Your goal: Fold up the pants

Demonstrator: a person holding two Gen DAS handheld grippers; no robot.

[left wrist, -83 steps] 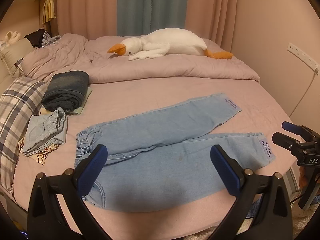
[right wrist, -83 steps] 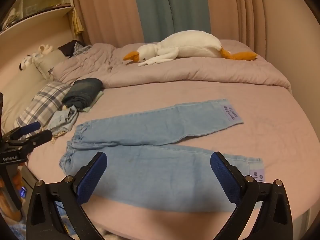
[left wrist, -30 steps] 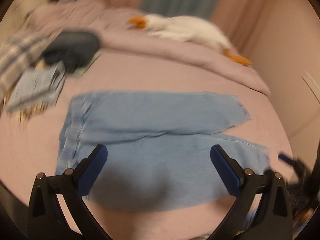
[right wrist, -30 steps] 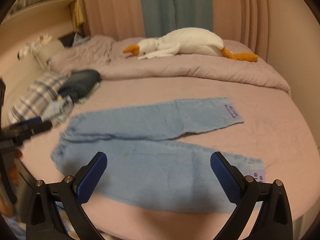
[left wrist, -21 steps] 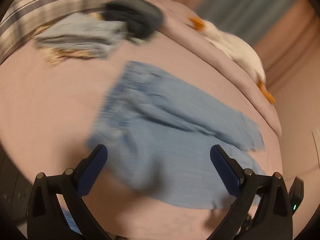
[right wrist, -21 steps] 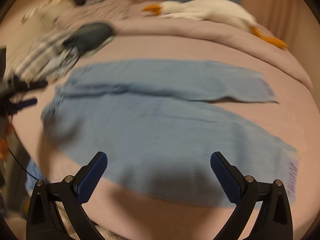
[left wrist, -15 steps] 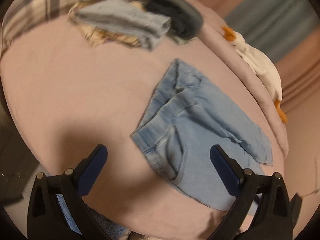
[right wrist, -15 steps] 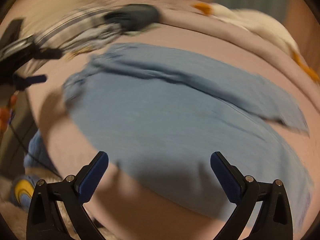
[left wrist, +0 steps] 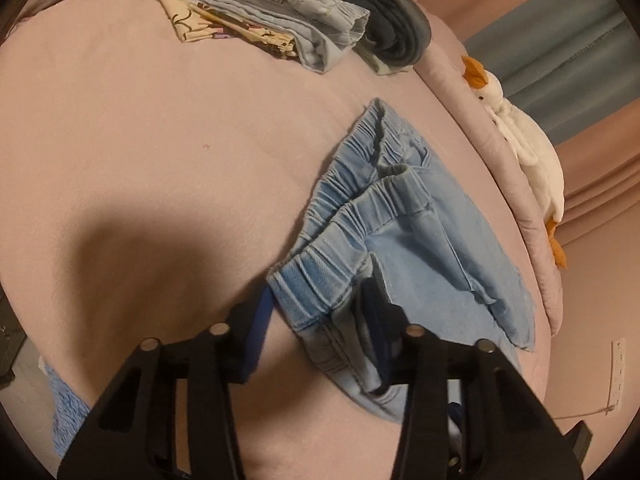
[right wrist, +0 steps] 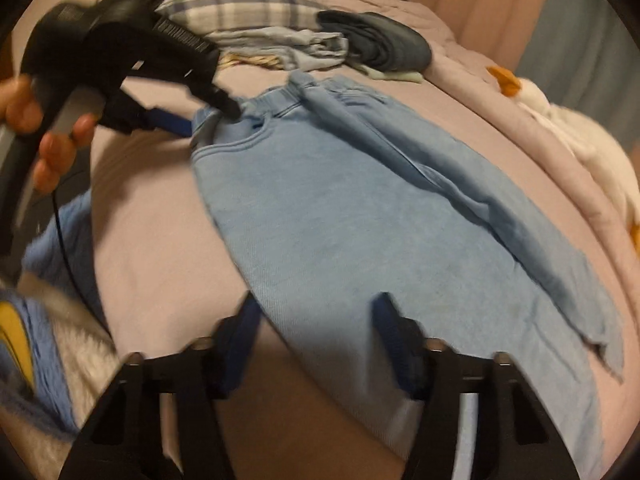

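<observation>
Light blue pants (left wrist: 420,248) lie flat on the pink bed (left wrist: 140,140), legs stretching away to the right. In the left wrist view my left gripper (left wrist: 318,314) is low over the near corner of the elastic waistband (left wrist: 320,276). Its jaws are closing with that corner between them, and a gap still shows. The right wrist view has the same gripper (right wrist: 208,120) at the waistband, held by a person's hand (right wrist: 24,108). My right gripper (right wrist: 316,320) straddles the near edge of the front pant leg (right wrist: 340,200). Its jaws are closing over flat cloth, not pressing.
A stack of folded clothes (left wrist: 260,12) and a roll of dark jeans (left wrist: 396,36) sit at the back beside a plaid pillow (right wrist: 240,4). A white goose plush (left wrist: 532,160) lies on the quilt. A blue fluffy rug (right wrist: 44,380) is on the floor below the bed's edge.
Both grippers have dropped toward the bed and rolled. Their jaws have narrowed from wide open. The left now brackets the waistband corner, the right the near leg's edge.
</observation>
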